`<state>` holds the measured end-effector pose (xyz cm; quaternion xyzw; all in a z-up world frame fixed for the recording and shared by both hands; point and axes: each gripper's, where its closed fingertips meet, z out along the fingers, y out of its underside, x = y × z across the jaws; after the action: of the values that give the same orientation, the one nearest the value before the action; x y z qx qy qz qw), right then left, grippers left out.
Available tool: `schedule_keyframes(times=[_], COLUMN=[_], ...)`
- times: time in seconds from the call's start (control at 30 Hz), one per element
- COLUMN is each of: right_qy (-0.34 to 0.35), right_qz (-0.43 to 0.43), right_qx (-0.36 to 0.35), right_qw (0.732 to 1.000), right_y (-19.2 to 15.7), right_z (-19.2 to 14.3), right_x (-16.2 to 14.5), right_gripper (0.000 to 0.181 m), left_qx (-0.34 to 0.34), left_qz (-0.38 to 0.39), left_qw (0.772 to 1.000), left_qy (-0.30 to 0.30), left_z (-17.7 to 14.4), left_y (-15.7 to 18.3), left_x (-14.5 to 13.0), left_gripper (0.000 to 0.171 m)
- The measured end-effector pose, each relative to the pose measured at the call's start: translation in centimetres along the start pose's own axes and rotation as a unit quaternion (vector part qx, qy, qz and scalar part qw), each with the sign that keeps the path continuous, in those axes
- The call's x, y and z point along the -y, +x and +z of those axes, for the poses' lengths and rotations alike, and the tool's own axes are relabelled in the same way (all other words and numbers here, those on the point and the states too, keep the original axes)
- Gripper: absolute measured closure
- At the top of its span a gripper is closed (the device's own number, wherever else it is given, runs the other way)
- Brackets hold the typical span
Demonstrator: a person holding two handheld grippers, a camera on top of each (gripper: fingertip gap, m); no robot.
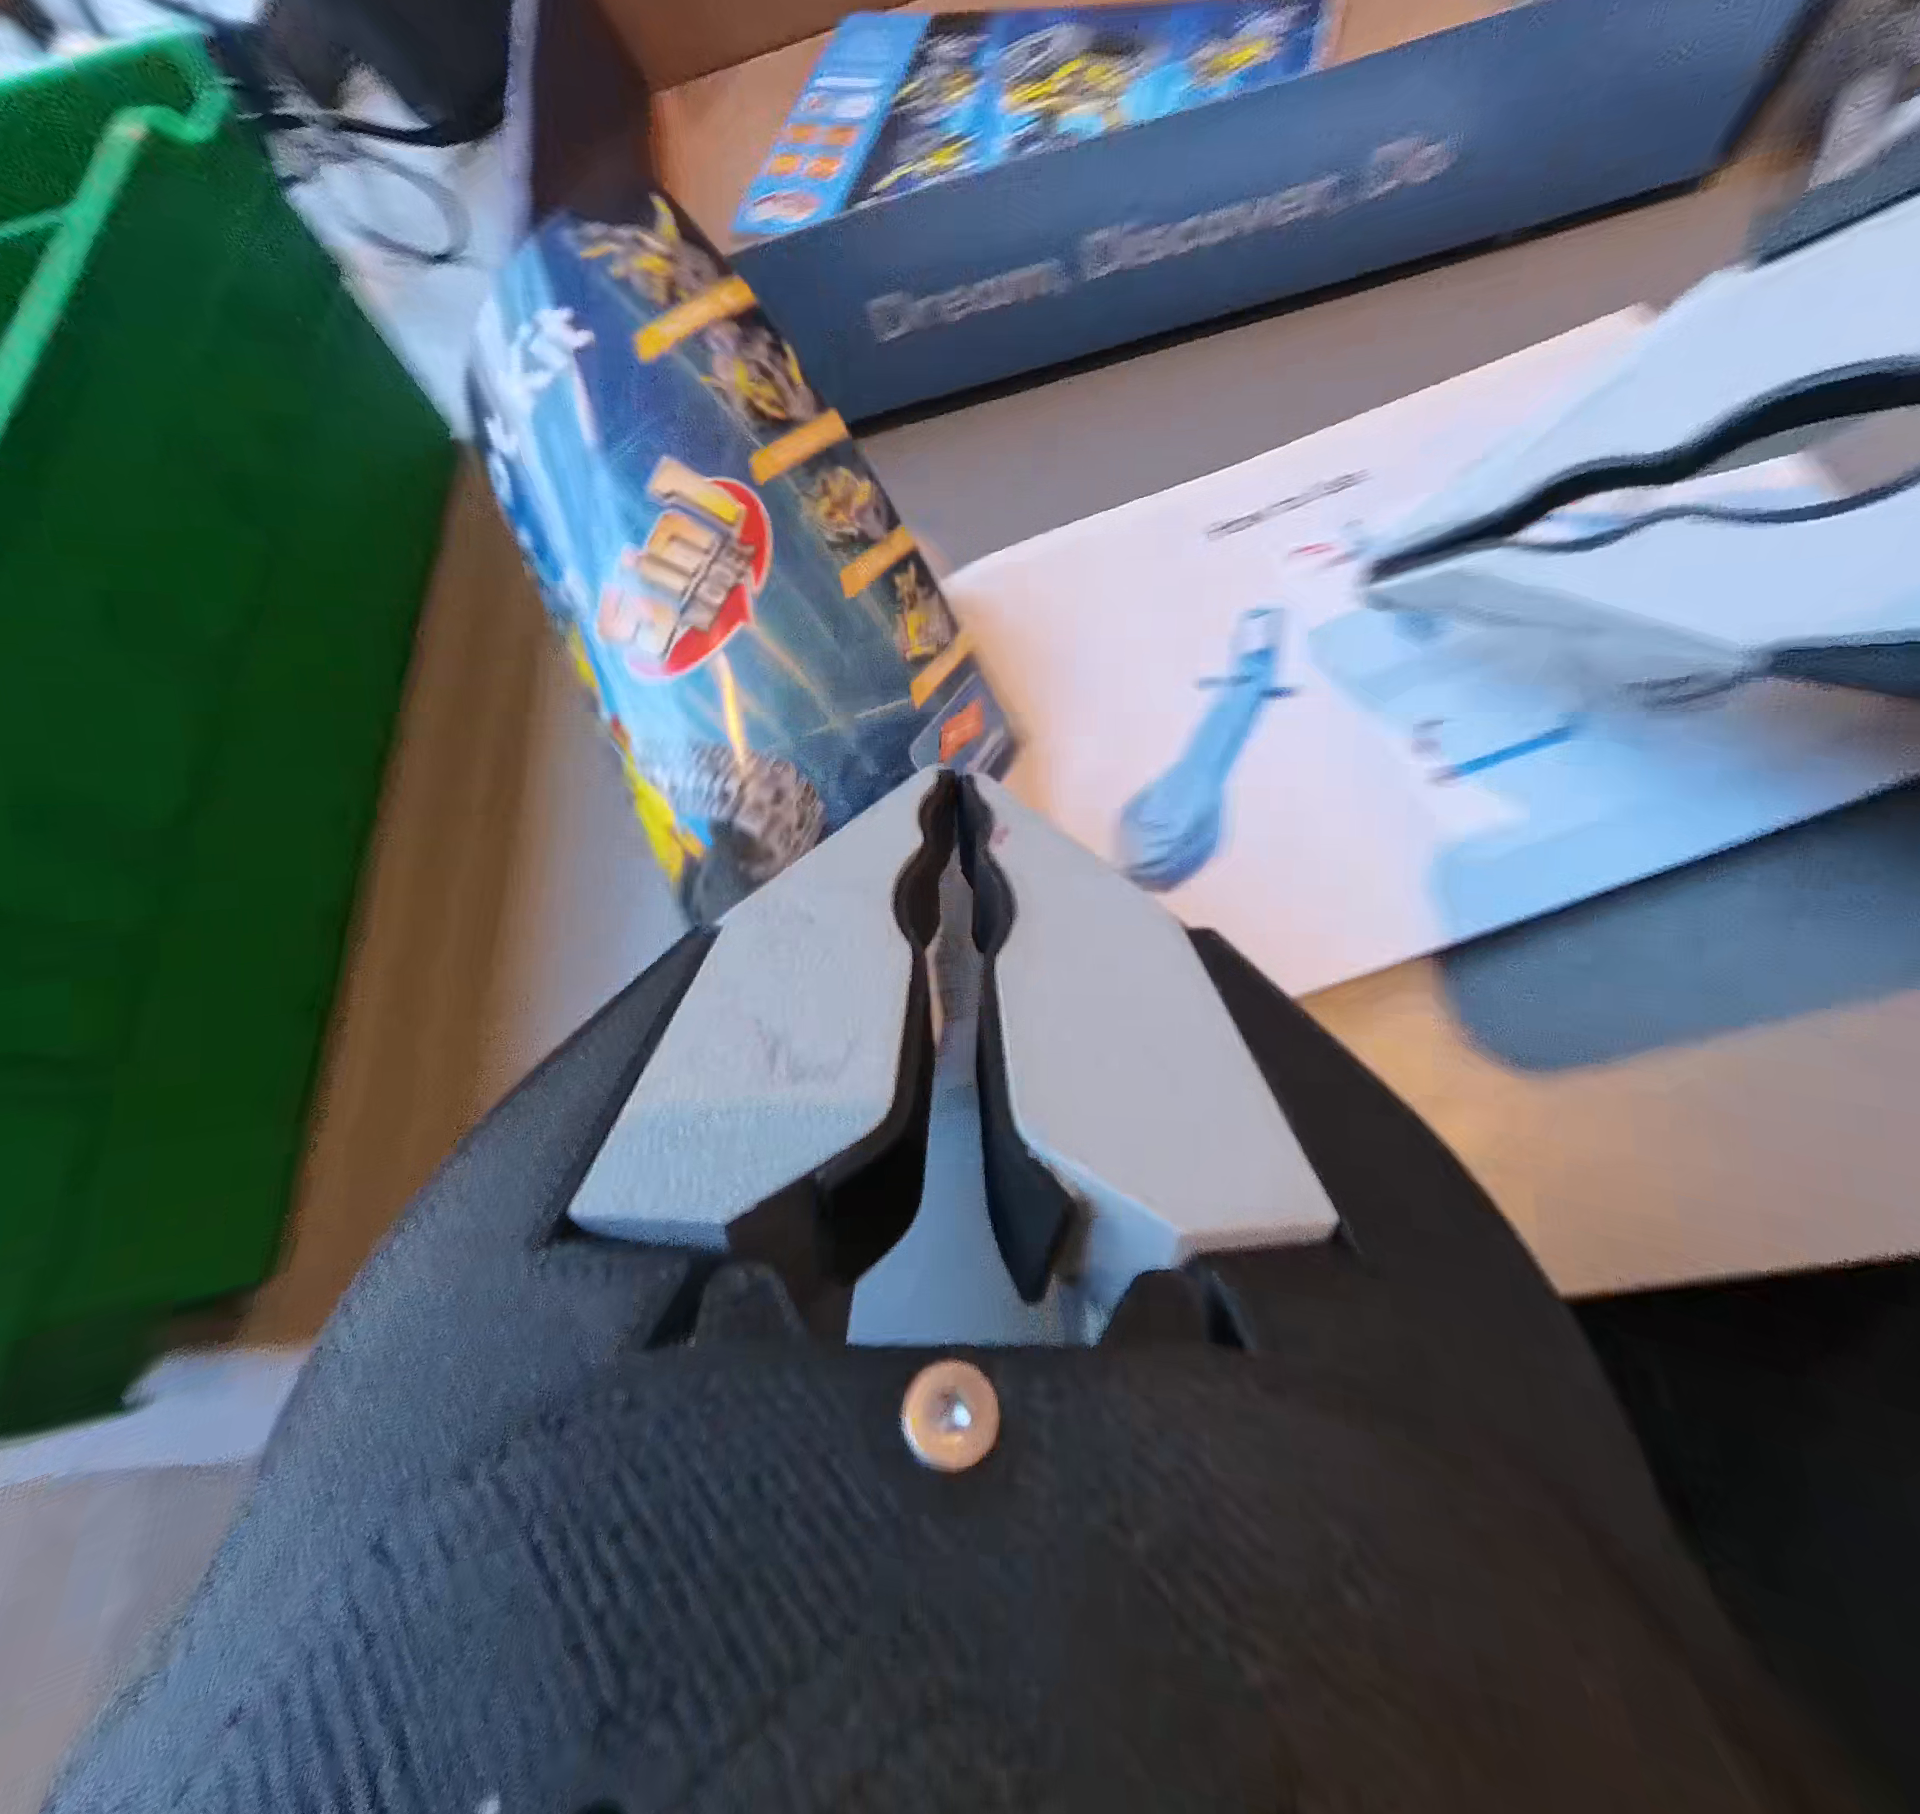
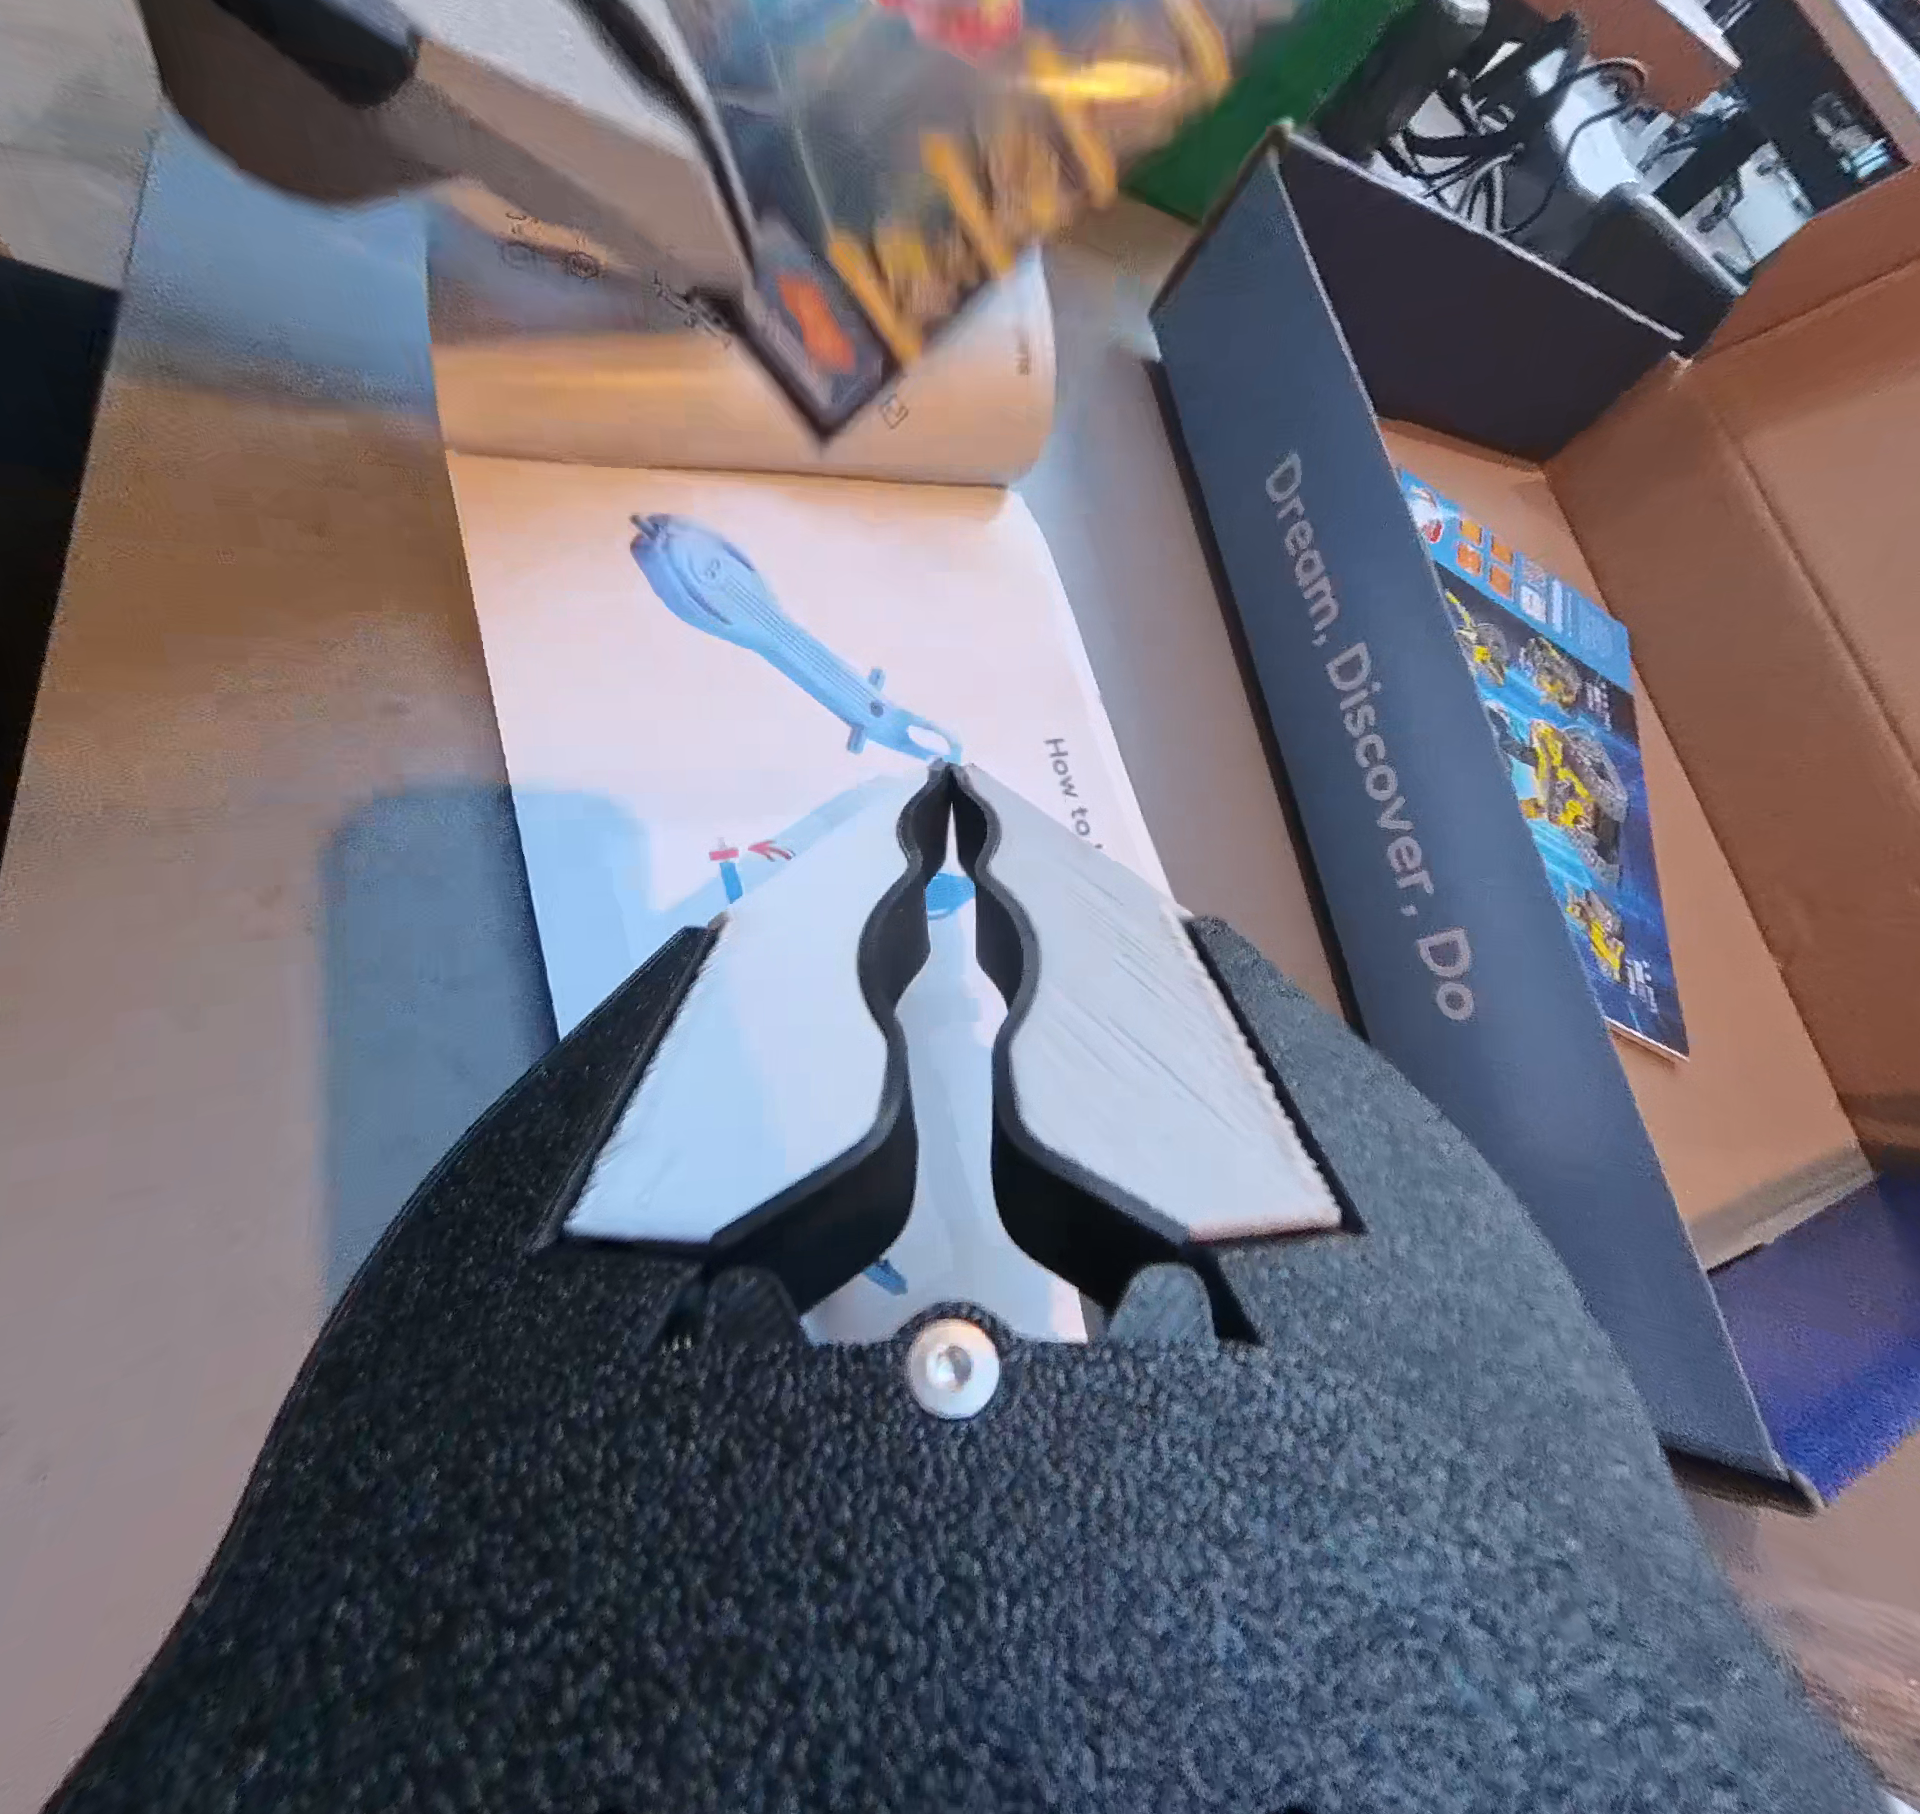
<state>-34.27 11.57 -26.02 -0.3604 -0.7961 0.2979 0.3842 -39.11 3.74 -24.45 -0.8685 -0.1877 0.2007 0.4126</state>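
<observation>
Pinching a colourful toy box (image 1: 727, 559) by its corner, left tool (image 1: 954, 777); right tool (image 2: 948, 772) pressed together above a booklet (image 2: 748, 642).

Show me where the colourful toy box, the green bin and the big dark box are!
colourful toy box (image 1: 717, 559), left wrist view, its printed front.
green bin (image 1: 177, 673), left wrist view, its side wall.
big dark box (image 2: 1382, 777), right wrist view, its long outer wall.

A glossy blue printed booklet (image 1: 727, 559) is held tilted above the desk (image 1: 468, 933), pinched at its lower corner by the closed left gripper (image 1: 954, 779). A white instruction sheet (image 2: 790, 684) lies flat beneath the closed right gripper (image 2: 948, 772).
</observation>
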Motion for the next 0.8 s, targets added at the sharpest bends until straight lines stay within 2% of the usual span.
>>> schedule_keyframes(times=[0.1,0.17,0.27,0.37,0.47,0.57,0.67,0.73,0.8], right_qy=[-0.010,-0.019,-0.046,-0.047,-0.048,-0.052,-0.056,-0.058,-0.061], right_qz=[-0.011,-0.022,-0.037,-0.030,-0.019,-0.019,-0.014,-0.007,0.000], right_qx=[0.005,0.009,0.013,0.015,0.020,0.008,0.002,-0.001,-0.007], right_qw=[1.000,1.000,0.998,0.998,0.998,0.998,0.998,0.998,0.998], right_y=[-0.4,-0.8,-1.3,-1.3,-1.2,-0.8,-0.6,-0.3,0.0], right_z=[0.2,0.3,0.6,0.5,0.5,0.6,0.6,0.6,0.6], right_x=[-0.2,-0.5,-1.3,-1.3,-1.3,-1.5,-1.6,-1.7,-1.9], right_gripper=[0.181,0.181,0.181,0.181,0.181,0.181,0.181,0.181,0.181], left_qx=[0.105,0.113,0.096,0.088,0.102,0.067,-0.001,-0.048,-0.103], left_qz=[0.030,0.015,-0.012,-0.029,-0.025,-0.017,0.008,0.037,0.082], left_qw=[0.993,0.992,0.993,0.995,0.994,0.997,0.999,0.998,0.991], left_qy=[-0.037,-0.061,-0.066,-0.041,-0.008,0.030,0.040,0.031,0.009], left_z=[-0.3,-0.7,-1.6,-2.7,-4.1,-4.9,-4.6,-3.4,-1.8], left_y=[-5.6,-7.3,-7.8,-7.7,-8.1,-6.0,-1.6,1.6,4.6], left_x=[-2.1,-3.8,-5.1,-4.3,-2.2,0.6,2.3,2.3,0.9], left_gripper=[0.171,0.171,0.170,0.163,0.163,0.163,0.159,0.161,0.168])
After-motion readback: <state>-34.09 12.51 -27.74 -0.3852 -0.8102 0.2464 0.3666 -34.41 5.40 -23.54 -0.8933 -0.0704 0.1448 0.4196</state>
